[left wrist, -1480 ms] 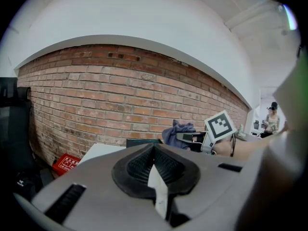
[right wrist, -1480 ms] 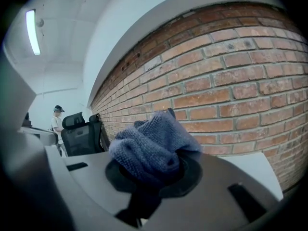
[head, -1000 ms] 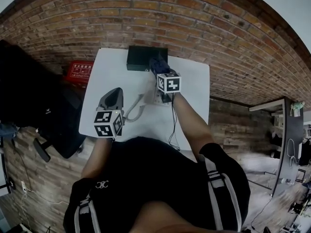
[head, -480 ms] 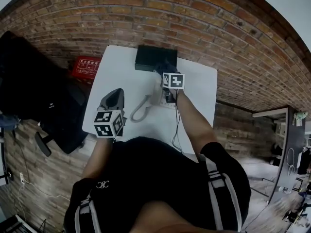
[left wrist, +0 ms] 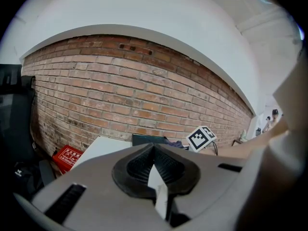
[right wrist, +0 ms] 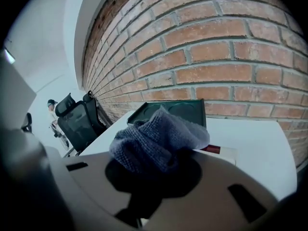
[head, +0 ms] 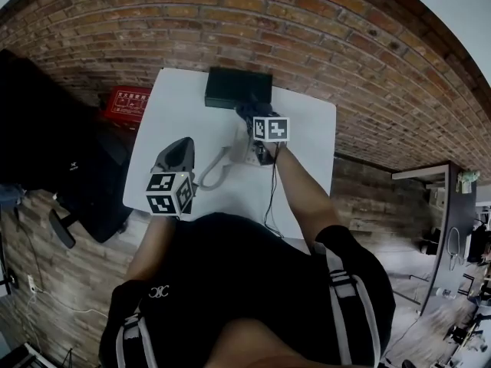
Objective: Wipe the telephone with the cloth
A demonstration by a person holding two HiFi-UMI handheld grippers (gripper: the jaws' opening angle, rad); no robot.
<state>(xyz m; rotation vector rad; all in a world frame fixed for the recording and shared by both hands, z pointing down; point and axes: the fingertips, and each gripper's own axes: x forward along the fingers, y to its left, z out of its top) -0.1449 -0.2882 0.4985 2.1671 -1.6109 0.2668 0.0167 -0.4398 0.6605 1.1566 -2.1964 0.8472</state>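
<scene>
A white telephone (head: 244,150) lies on the white table (head: 184,106), its handset (head: 216,172) off to the near left on its cord. My right gripper (head: 257,117) hovers over the phone's far end and is shut on a blue-grey cloth (head: 249,111). In the right gripper view the cloth (right wrist: 156,134) bunches out of the jaws above the telephone (right wrist: 226,153). My left gripper (head: 182,146) hangs over the table's near left, apart from the handset. In its own view the left gripper (left wrist: 154,150) has its dark pads together with nothing held.
A dark flat box (head: 238,89) lies at the table's far edge against the brick wall. A thin cable (head: 270,202) runs off the near edge. A red box (head: 126,102) and a black office chair (head: 84,182) stand on the floor at left.
The right gripper with the cloth has shifted only slightly over the telephone's far end. The left gripper has stayed in place.
</scene>
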